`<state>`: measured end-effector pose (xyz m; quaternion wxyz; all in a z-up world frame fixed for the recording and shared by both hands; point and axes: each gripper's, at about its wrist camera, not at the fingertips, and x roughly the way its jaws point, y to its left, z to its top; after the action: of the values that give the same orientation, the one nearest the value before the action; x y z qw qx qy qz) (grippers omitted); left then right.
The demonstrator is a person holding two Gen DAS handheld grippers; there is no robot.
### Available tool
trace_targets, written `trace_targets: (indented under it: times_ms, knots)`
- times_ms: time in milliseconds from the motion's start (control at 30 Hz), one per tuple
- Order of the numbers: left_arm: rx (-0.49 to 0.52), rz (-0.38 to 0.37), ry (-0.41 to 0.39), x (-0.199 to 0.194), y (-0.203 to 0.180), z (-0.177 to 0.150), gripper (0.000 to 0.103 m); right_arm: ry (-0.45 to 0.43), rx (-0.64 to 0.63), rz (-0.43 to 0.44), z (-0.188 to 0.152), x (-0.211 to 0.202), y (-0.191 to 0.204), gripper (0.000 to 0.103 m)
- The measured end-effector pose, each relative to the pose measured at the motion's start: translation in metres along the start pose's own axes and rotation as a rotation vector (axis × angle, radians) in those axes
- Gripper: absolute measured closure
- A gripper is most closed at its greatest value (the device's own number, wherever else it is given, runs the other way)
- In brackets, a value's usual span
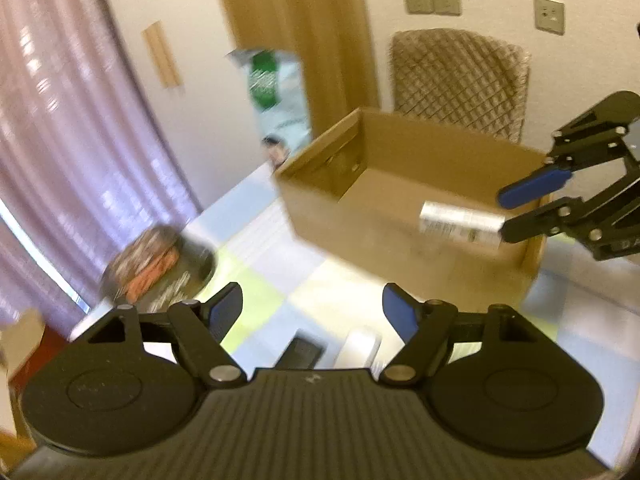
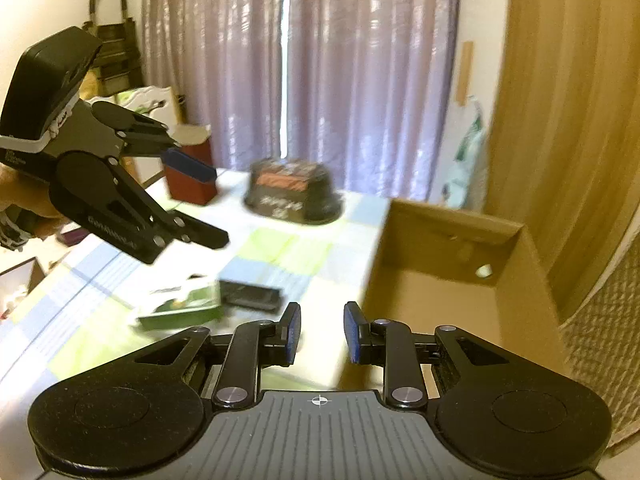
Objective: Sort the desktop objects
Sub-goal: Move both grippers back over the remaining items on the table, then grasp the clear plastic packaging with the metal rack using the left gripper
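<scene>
An open cardboard box [image 1: 320, 196] [image 2: 448, 236] stands on the checked tablecloth [image 1: 276, 276]. In the left wrist view, my right gripper [image 1: 506, 214] reaches in from the right over the box, its blue-padded fingers apart. A silver labelled tube [image 1: 460, 222] is blurred just off its fingertips, over the box. The right wrist view shows my right gripper [image 2: 322, 332] open with nothing between its pads. My left gripper [image 1: 314, 308] [image 2: 200, 204] is open and holds nothing, above a black flat item [image 1: 300, 354] [image 2: 250, 296] and a white cylinder [image 1: 358, 346].
A black tub with an orange label [image 1: 160, 264] [image 2: 294, 192] sits near the curtain. A green packet [image 2: 184, 308] lies beside the black item. A red box [image 2: 190, 184] stands at the table's far left. A quilted chair [image 1: 460, 76] is behind the box.
</scene>
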<state>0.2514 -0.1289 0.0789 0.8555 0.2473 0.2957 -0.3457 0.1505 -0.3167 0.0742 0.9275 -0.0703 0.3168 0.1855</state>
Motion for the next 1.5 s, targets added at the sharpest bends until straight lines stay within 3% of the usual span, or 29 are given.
trace_targets:
  times_ms: [67,267,467,800,1000,1267,1500]
  knots:
    - [-0.029,0.014,0.017,-0.012,0.005,-0.021,0.029,-0.007,0.007,0.008,-0.008,-0.001,0.014,0.017]
    - [-0.099,0.032,0.049,-0.043,0.003,-0.080,0.024,0.056,-0.031,0.046,-0.031,0.009,0.047,0.017]
    - [-0.074,-0.032,0.082,-0.054,-0.020,-0.127,0.019,0.174,-0.083,0.073,-0.061,0.021,0.063,0.017]
    - [0.049,-0.155,0.095,-0.036,-0.065,-0.144,0.021,0.279,-0.065,0.069,-0.096,0.029,0.071,0.017]
    - [0.094,-0.191,0.106,-0.011,-0.074,-0.138,0.029,0.320,-0.065,0.067,-0.110,0.032,0.069,0.017]
    - [0.151,-0.237,0.148,0.018,-0.081,-0.133,0.051,0.347,-0.032,0.070,-0.120,0.035,0.059,0.017]
    - [0.196,-0.259,0.135,0.004,-0.091,-0.132,0.062,0.343,-0.028,0.068,-0.120,0.037,0.054,0.017]
